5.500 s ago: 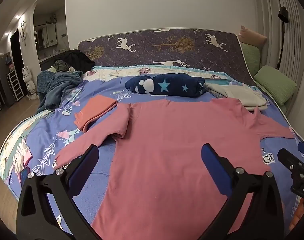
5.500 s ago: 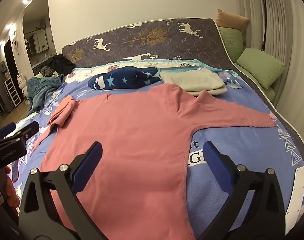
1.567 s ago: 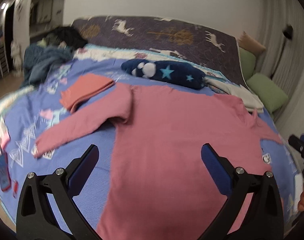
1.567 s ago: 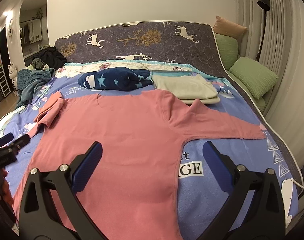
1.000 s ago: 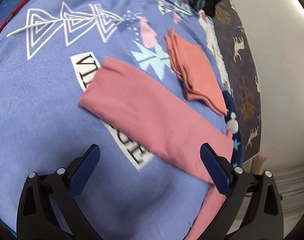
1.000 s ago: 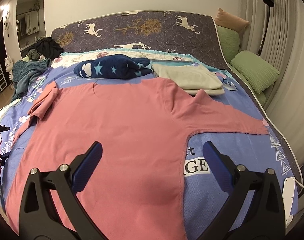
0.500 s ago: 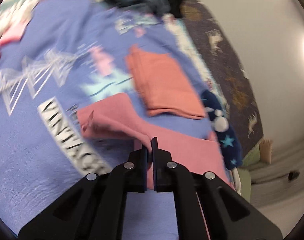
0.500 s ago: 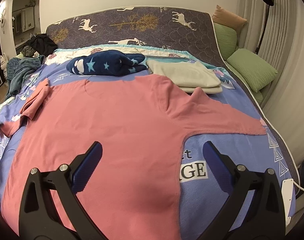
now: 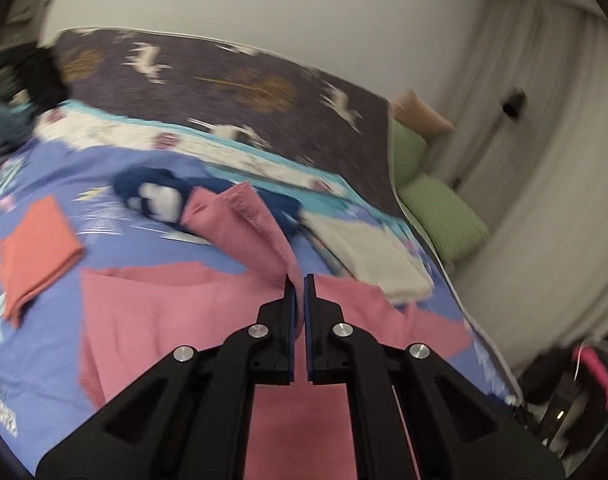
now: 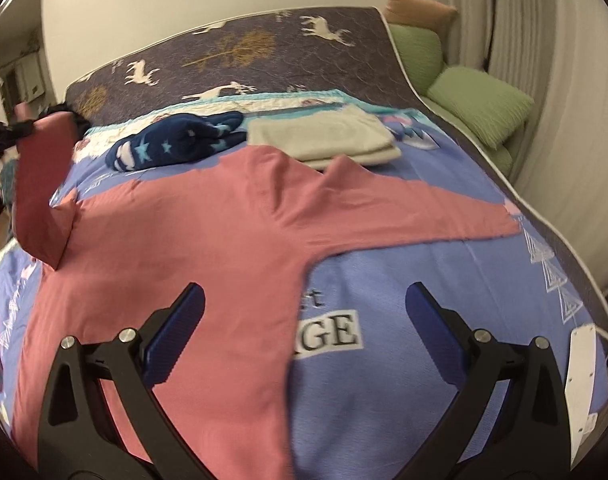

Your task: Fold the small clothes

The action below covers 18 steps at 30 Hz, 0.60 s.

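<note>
Here we have the pink long-sleeved top (image 10: 207,248) lying flat across the purple bedspread (image 10: 424,288), and our left gripper (image 9: 298,280) has its 2 jaws pressed together on the cuff end of the left sleeve (image 9: 243,224), lifted clear of the bed. In the right wrist view that raised sleeve (image 10: 39,184) stands up at the far left edge of the garment. Our right gripper (image 10: 304,332) hangs over the lower body of the top with its jaws spread wide and nothing between them. To do this fold well, we judge we should carry the sleeve across the chest and lay it flat, so it does not drag the shoulder with it. The right sleeve (image 10: 444,216) looks untouched, so we would mirror it next. We keep clear of the folded orange cloth (image 9: 35,244) and the beige pile (image 10: 324,136).
</note>
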### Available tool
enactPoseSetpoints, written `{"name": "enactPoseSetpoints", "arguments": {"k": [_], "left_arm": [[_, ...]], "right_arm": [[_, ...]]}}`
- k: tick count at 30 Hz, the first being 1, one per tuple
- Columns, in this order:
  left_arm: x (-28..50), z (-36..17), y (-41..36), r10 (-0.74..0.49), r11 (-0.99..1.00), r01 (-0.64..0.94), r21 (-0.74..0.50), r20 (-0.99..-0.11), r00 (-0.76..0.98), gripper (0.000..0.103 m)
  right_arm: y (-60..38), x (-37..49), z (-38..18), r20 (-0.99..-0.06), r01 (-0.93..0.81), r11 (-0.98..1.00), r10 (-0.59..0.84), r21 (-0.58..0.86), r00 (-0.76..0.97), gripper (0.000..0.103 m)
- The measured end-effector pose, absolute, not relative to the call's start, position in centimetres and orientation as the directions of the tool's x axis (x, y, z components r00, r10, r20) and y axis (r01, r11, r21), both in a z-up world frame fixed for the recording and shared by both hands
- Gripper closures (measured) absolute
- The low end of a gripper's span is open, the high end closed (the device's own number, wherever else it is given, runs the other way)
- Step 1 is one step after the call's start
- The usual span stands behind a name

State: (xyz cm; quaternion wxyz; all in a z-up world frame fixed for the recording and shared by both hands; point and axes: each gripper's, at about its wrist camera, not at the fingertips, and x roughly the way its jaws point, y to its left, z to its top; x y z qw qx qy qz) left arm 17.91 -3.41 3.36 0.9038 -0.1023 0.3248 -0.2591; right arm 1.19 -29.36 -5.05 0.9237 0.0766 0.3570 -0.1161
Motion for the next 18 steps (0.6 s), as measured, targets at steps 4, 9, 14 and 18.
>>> {"name": "enactPoseSetpoints", "arguments": {"k": [4,9,14,18], "left_arm": [[17.7,-0.5,-10.6,-0.55,0.817,0.503,-0.28,-0.64,0.537,0.06],[15.9,-1.8,-10.1,-0.474,0.851,0.495,-0.172,-0.656,0.587,0.034],[14.5,-3.0,-3.7,-0.289,0.939,0.34,-0.055,-0.665,0.689,0.025],[14.7,-5.1,2.2,-0.123,0.983,0.184,0.011,-0.707,0.696,0.025]], "right_arm": [[-31.6,0.8,-5.3,-0.692,0.295,0.95,-0.146,0.101,0.707,0.002],[-33.1,0.8,-5.1,-0.683,0.231,0.958,-0.053,0.172,0.729,0.002],[-32.1,3.4,-5.0,-0.677,0.089,0.974,0.077,0.207,0.732,0.006],[-30.1,6.4,-5.8,-0.692,-0.031,0.975,0.179,0.221,0.699,0.015]]}}
